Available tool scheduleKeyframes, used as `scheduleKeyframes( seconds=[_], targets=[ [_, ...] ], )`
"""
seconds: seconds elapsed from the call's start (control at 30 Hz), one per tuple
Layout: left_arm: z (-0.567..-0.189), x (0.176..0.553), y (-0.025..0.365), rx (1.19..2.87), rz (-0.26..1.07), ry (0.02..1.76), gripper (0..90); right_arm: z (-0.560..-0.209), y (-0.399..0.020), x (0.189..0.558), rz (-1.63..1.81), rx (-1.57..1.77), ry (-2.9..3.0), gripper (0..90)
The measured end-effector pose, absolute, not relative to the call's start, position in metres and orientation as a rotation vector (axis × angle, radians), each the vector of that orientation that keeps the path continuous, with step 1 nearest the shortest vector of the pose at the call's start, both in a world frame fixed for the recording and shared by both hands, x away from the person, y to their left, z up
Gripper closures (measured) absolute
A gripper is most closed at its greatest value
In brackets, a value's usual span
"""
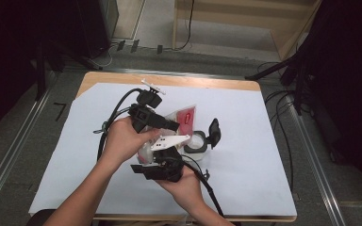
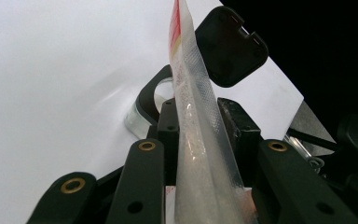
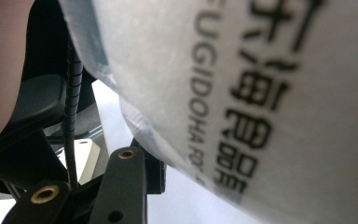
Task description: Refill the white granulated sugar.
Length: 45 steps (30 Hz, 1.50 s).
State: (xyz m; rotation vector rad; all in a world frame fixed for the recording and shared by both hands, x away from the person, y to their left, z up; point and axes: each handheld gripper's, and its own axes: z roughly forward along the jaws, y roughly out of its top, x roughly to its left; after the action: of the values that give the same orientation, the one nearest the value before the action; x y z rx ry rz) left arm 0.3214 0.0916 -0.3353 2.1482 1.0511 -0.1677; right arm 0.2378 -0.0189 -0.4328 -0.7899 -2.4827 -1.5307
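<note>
A clear plastic pouch [image 1: 185, 117] with a red label hangs over the middle of the table between both hands. My left gripper [image 1: 174, 126] comes in from the left and is shut on the pouch. The left gripper view shows the pouch [image 2: 193, 93] edge-on, pinched at my left gripper [image 2: 198, 121]. My right gripper [image 1: 156, 155] is just below and in front. In its view the pouch [image 3: 261, 93], printed with black text, hides one jaw of my right gripper [image 3: 182, 172]. The other jaw presses against the pouch near the middle. A small glass jar [image 1: 197, 142] [image 2: 149, 100] stands beneath, its black flip lid [image 1: 214, 131] [image 2: 230, 46] open.
A white sheet [image 1: 245, 122] covers the wooden table [image 1: 169, 80]. Cables trail from both grippers across the left and front of the sheet. Dark stands and cables stand on the floor around the table.
</note>
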Motion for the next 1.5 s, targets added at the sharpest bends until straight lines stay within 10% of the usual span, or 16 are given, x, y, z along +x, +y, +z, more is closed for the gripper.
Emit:
scheduleKeyframes(
  seconds=[1.5],
  targets=[
    [-0.3306,0.3162,0.0885,2.174,-0.138,1.020,71.8,-0.4303,-0.0169,0.2309,-1.544,-0.789,-2.545,63.1]
  ],
)
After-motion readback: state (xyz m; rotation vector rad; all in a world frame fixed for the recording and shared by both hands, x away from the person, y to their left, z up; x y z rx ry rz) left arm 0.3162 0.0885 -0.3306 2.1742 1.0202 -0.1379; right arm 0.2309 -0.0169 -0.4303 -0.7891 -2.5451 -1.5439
